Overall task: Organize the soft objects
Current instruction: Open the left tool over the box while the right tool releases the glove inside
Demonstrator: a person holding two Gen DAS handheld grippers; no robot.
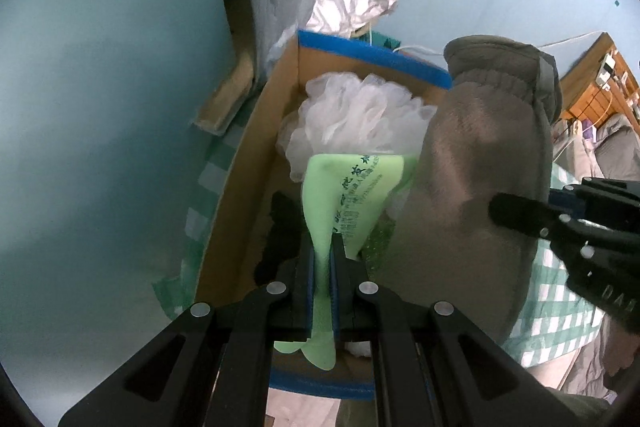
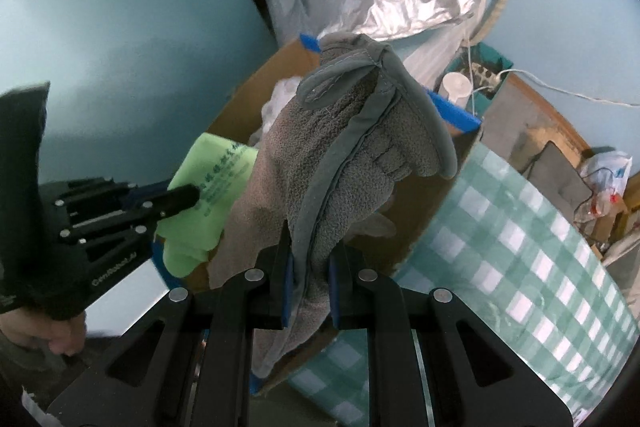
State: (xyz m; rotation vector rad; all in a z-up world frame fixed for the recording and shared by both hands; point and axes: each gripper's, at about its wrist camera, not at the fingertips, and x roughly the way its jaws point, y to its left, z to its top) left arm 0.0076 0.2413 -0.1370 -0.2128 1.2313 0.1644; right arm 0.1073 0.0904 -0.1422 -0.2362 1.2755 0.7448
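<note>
Closest to your left camera, the left gripper (image 1: 322, 267) has its jaws clamped on a thin green cloth (image 1: 344, 203) that hangs over the cardboard box (image 1: 236, 195), at the centre of the frame. Your right gripper (image 2: 310, 267) pinches a grey fleece glove (image 2: 320, 163), also above the box.

Biggest risk, I think: the glove is wide and hangs partly over the right box wall, so on release it may catch on the rim or fall on the checked tablecloth (image 2: 520, 247). A white mesh sponge (image 1: 360, 115) already fills the far end, so there is little room. The two grippers are near each other; they may bump. The cloth may stick to the pads.
</note>
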